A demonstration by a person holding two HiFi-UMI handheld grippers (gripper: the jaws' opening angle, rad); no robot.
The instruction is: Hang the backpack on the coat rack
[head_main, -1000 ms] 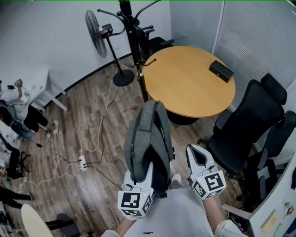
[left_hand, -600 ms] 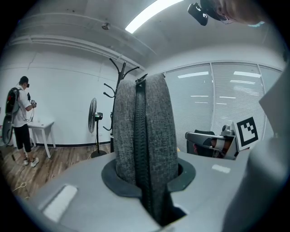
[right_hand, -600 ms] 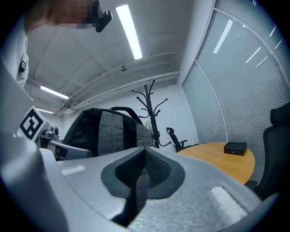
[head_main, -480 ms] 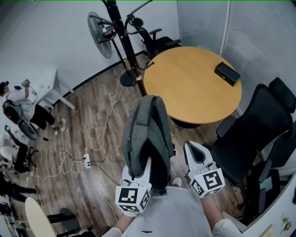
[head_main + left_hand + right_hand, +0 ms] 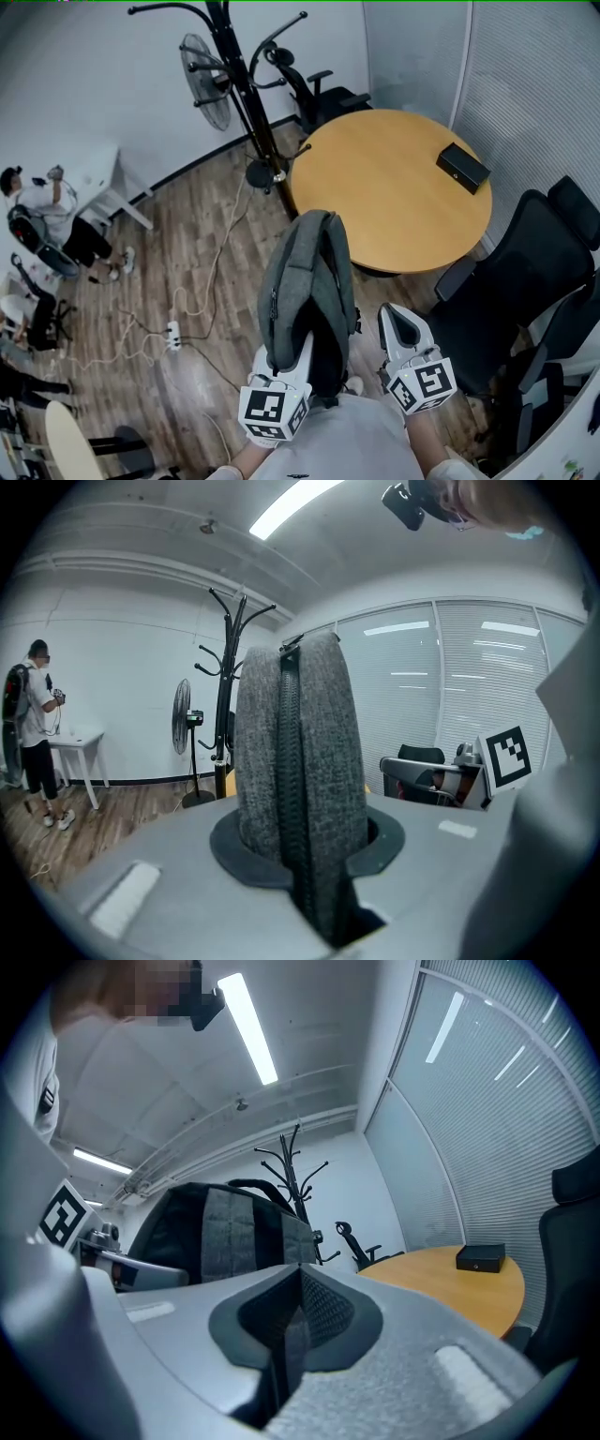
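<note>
A grey backpack (image 5: 309,281) stands upright in front of me, with my left gripper (image 5: 284,354) shut on its lower end. In the left gripper view the backpack (image 5: 295,752) fills the space between the jaws, zip facing me. The black coat rack (image 5: 234,84) stands beyond it near the white wall, its hooks bare; it also shows as the coat rack (image 5: 225,696) and the coat rack (image 5: 295,1171). My right gripper (image 5: 405,323) is to the right of the backpack, apart from it, jaws together. From the right gripper (image 5: 295,1283) the backpack (image 5: 220,1232) shows at the left.
A round wooden table (image 5: 394,178) with a black box (image 5: 462,167) stands right of the rack. Black office chairs (image 5: 525,281) crowd the right. A standing fan (image 5: 208,94) is behind the rack. Cables and a power strip (image 5: 172,333) lie on the floor. A person (image 5: 47,216) stands far left.
Both grippers and the backpack have moved forward across the room toward the coat rack. The rack's top hooks have come into the head view.
</note>
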